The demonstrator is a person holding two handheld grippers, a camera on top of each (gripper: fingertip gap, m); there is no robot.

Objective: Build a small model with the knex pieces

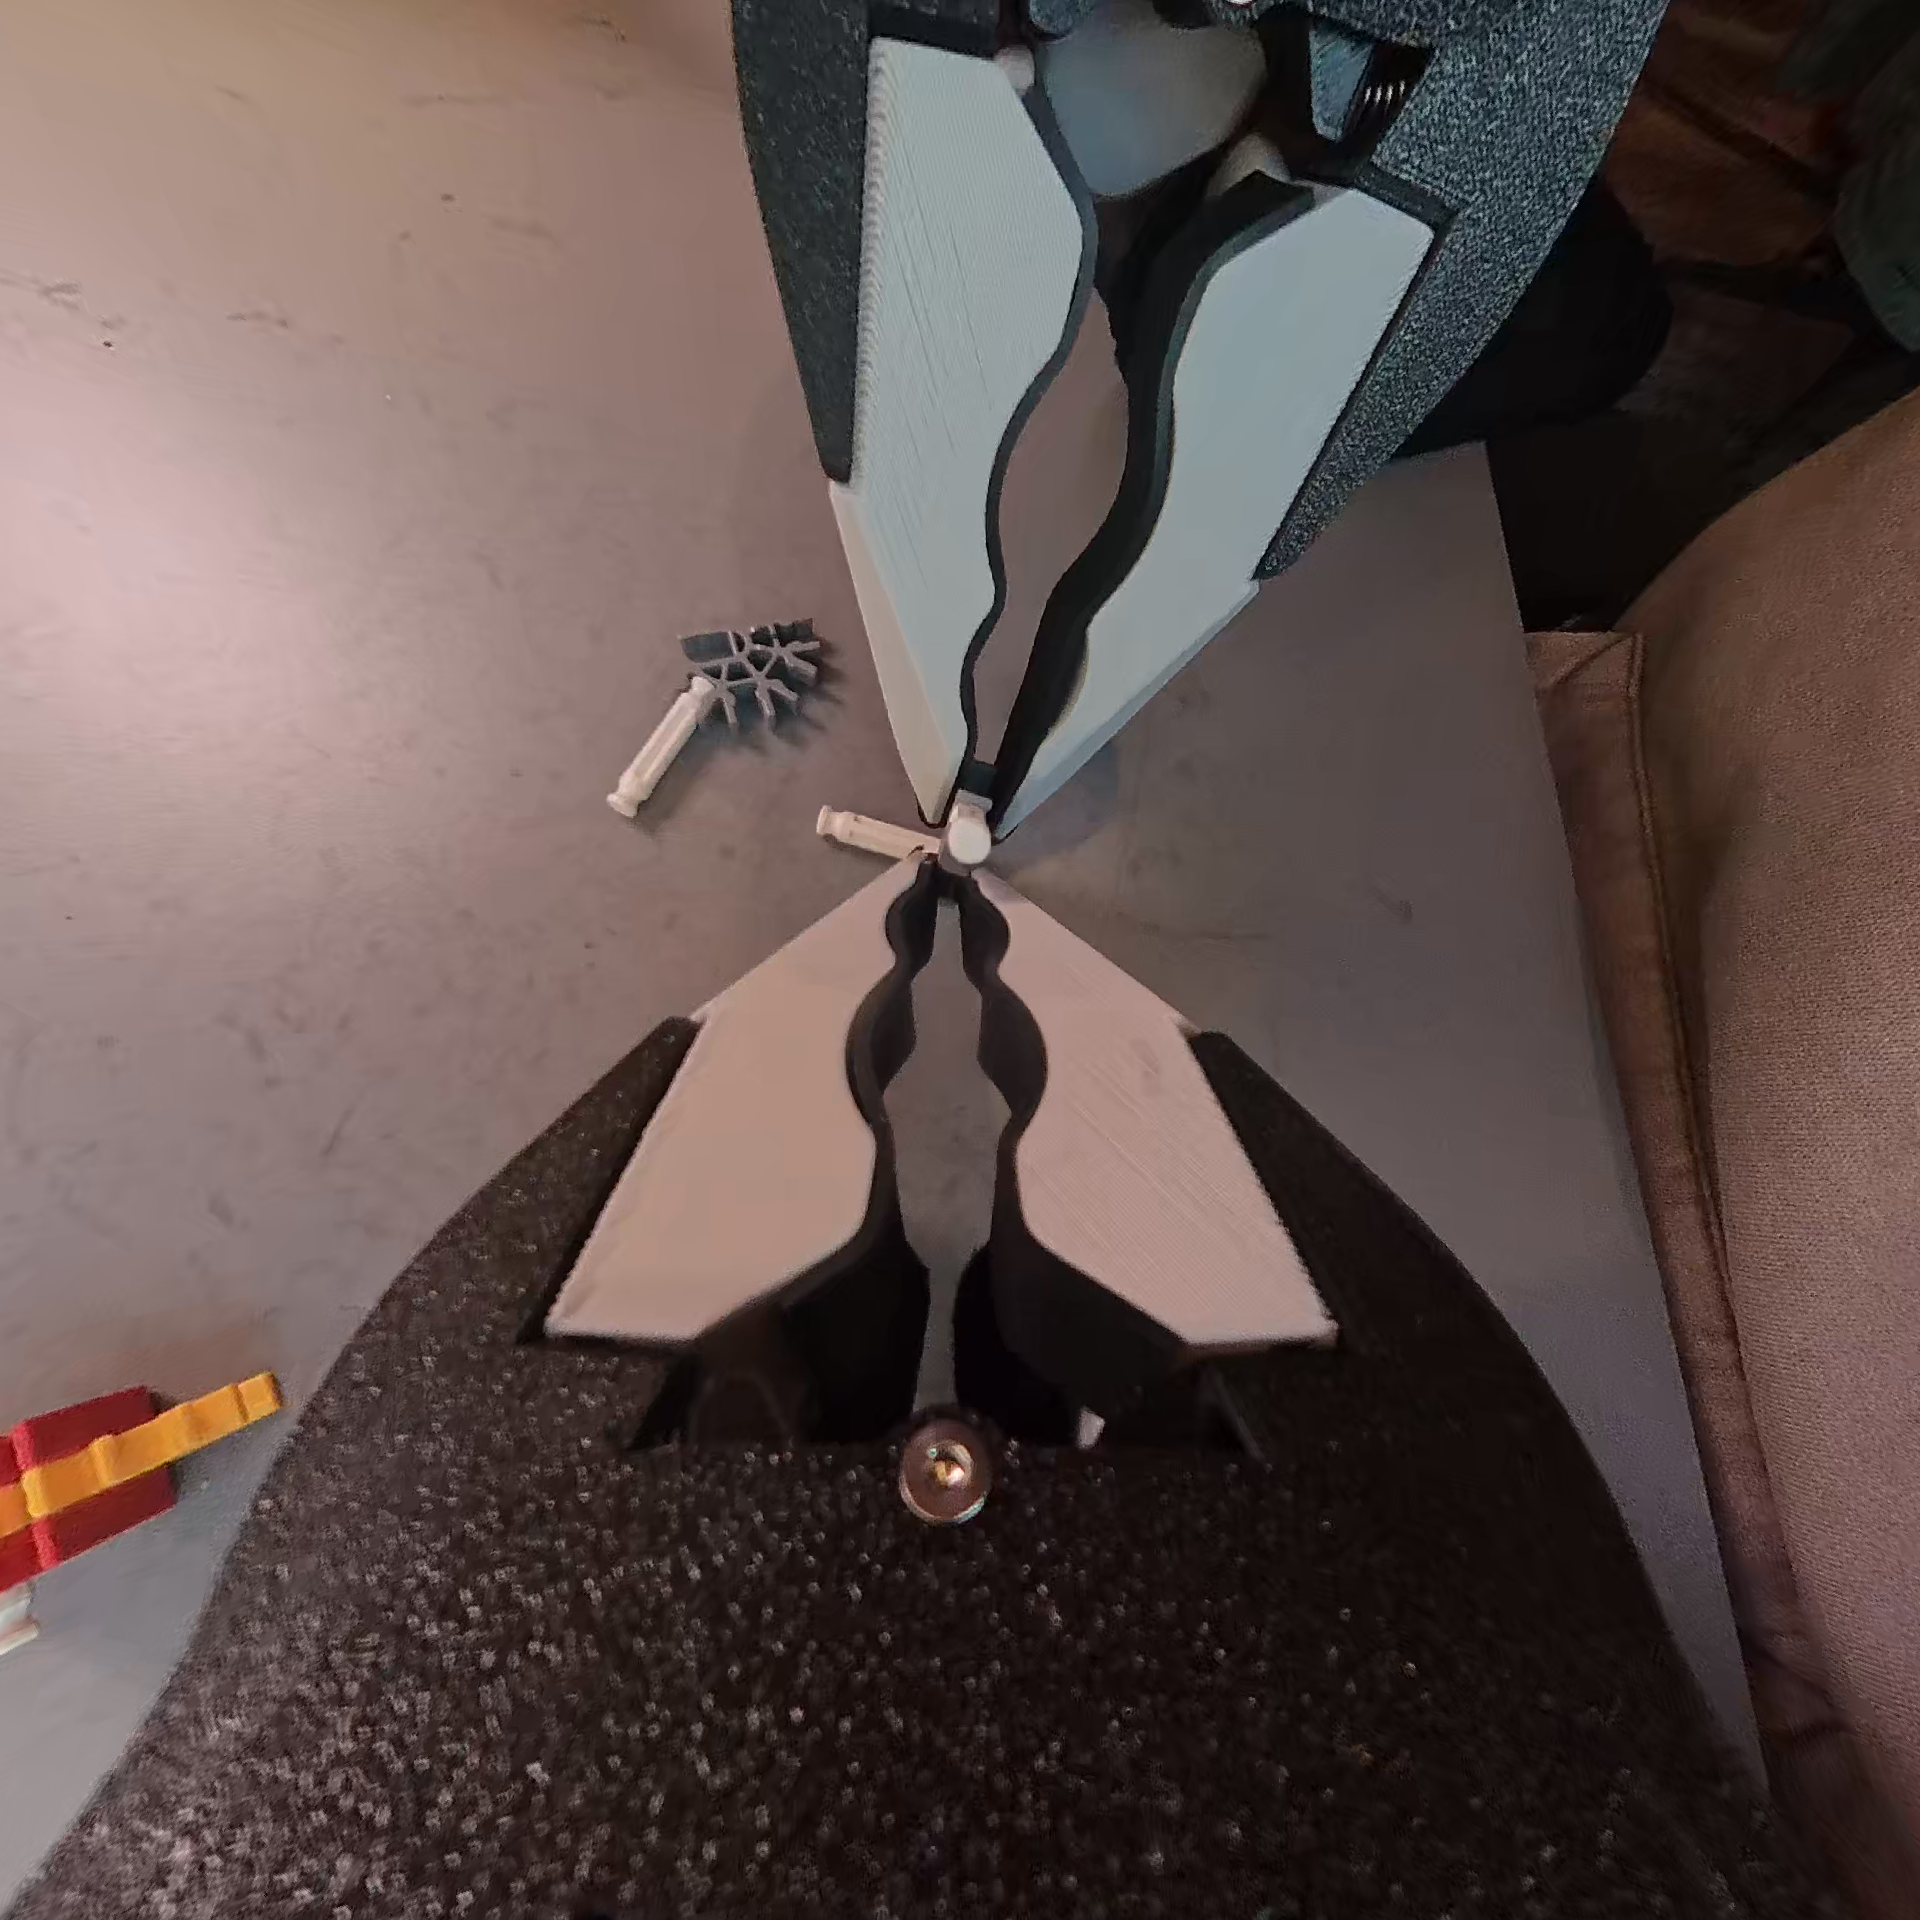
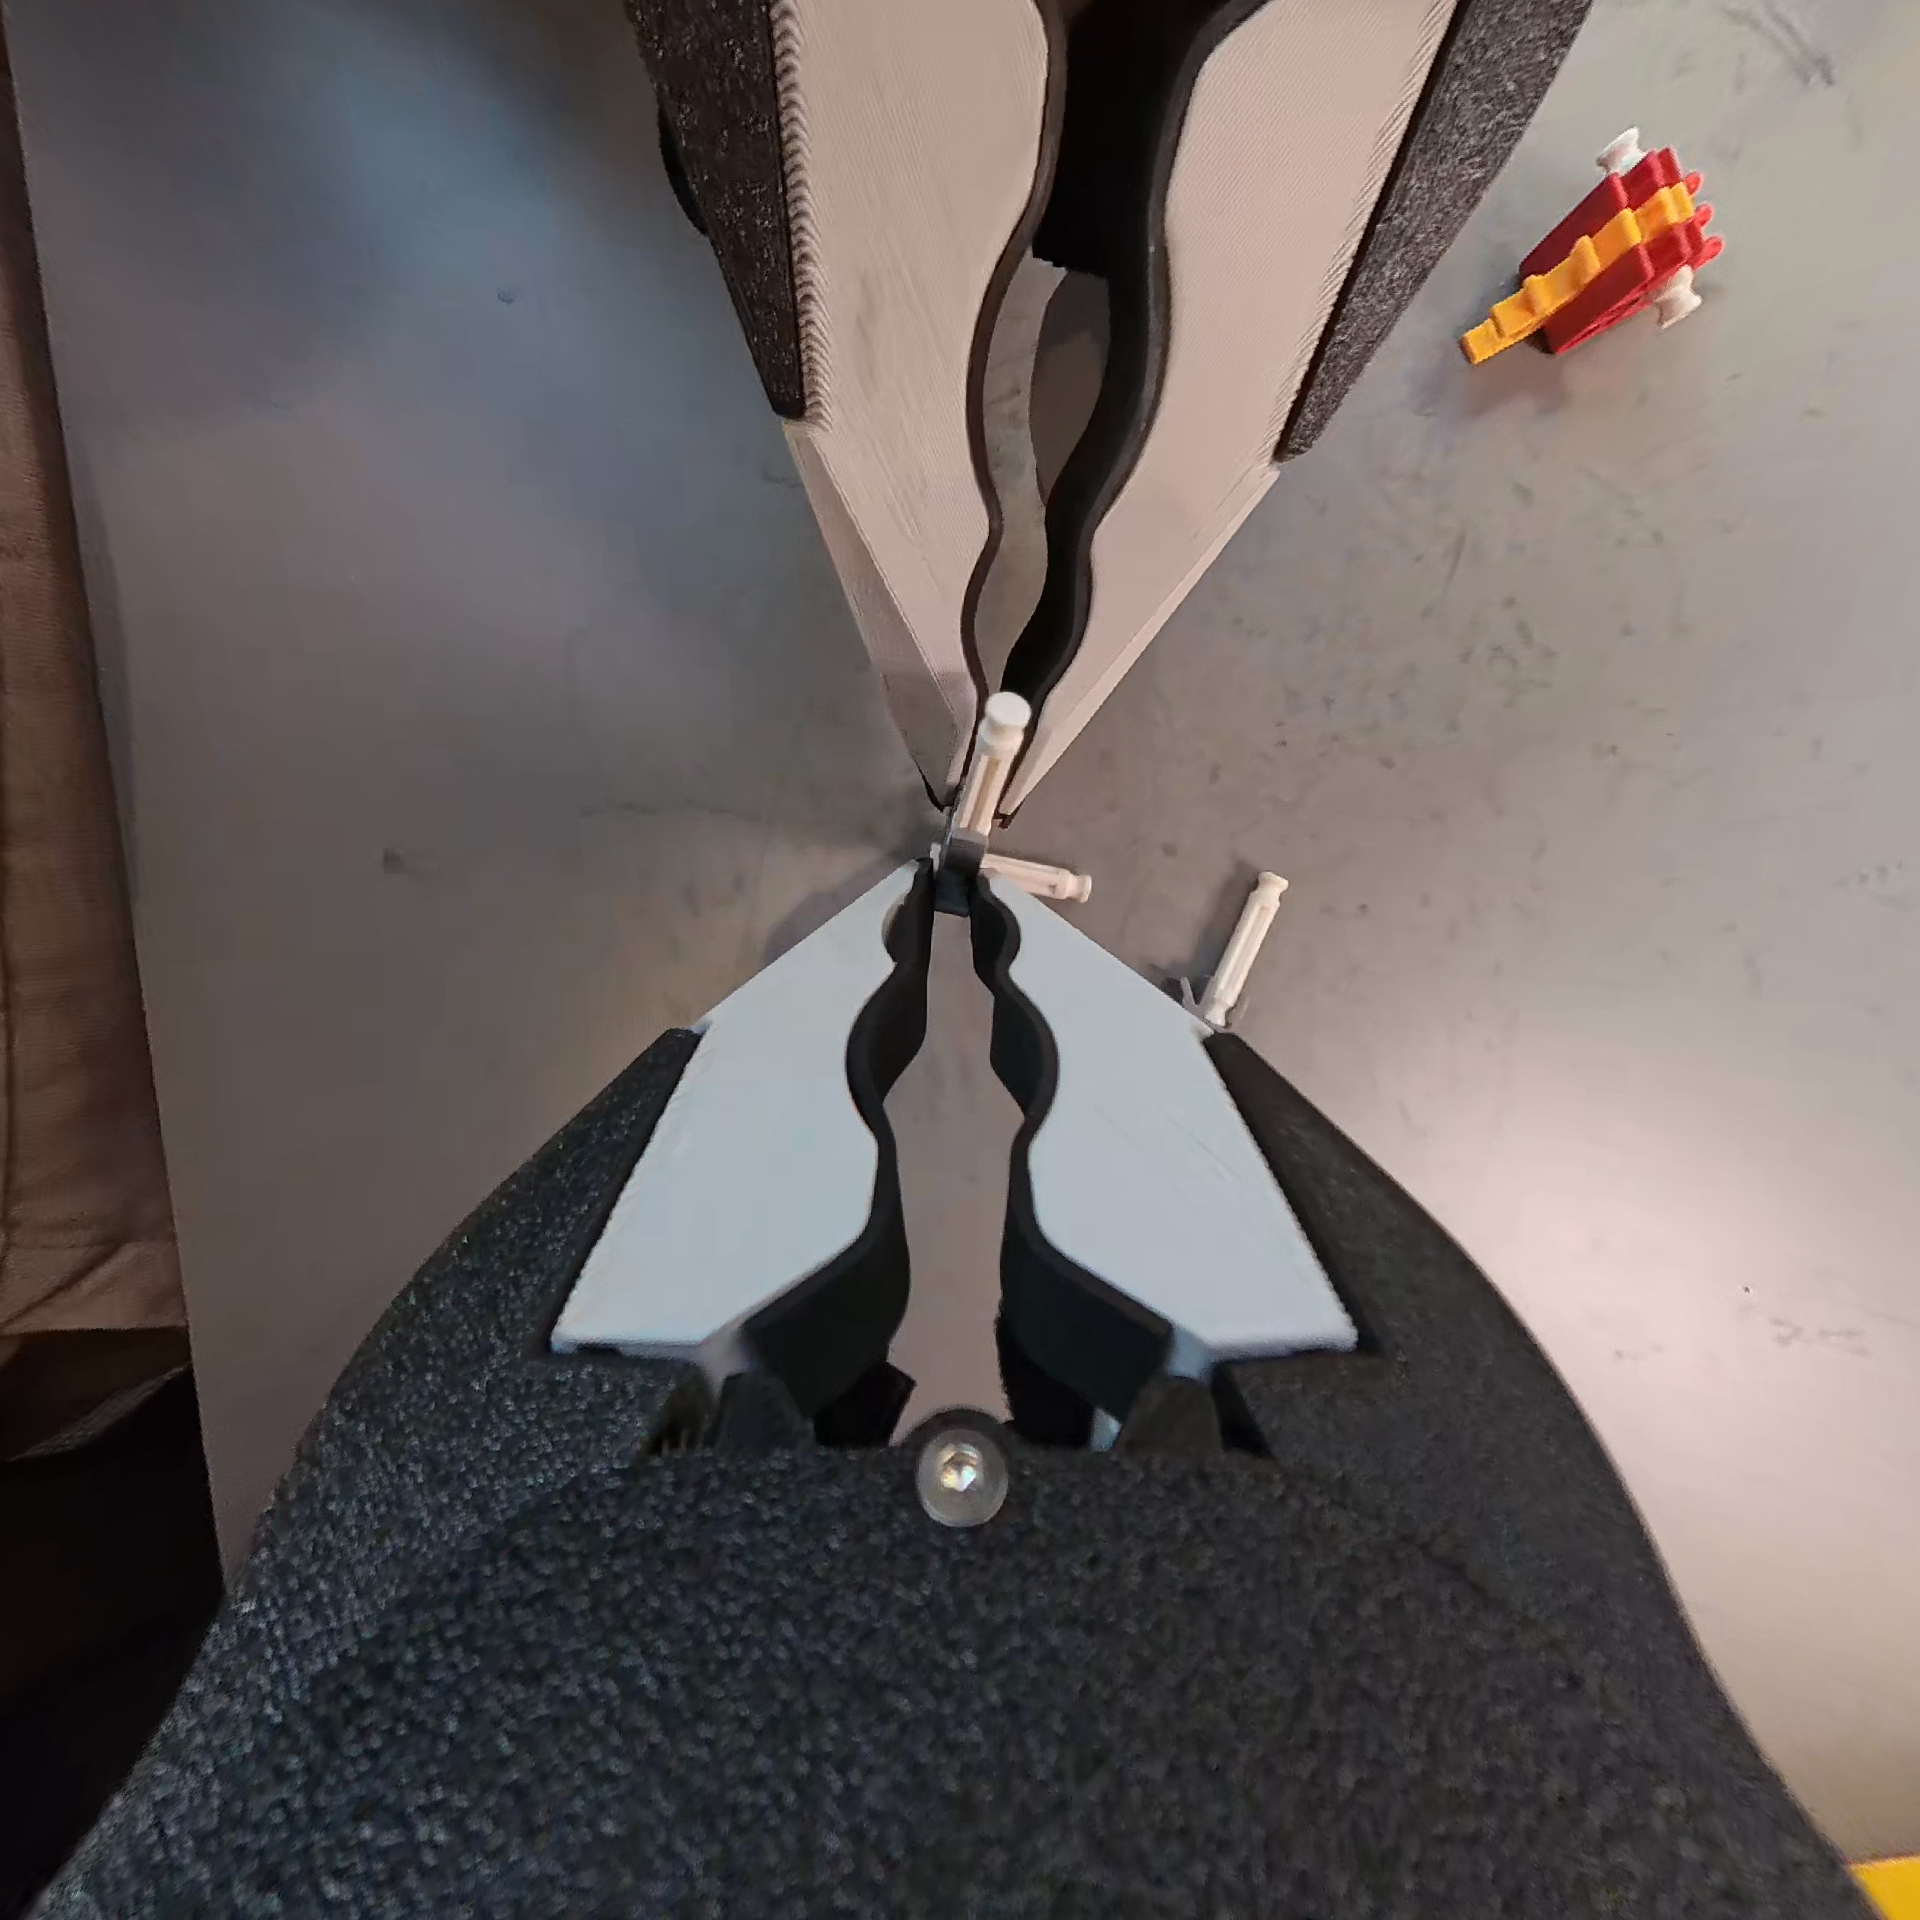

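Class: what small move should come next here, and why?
Probably push the white rod, pinched by the left hand-held gripper, gently into the grey connector held by the right hand-held gripper: the two meet tip to tip.

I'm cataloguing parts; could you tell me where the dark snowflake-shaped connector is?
In the left wrist view the snowflake connector lies flat on the grey table, left of the far claw, with a white rod plugged into it.
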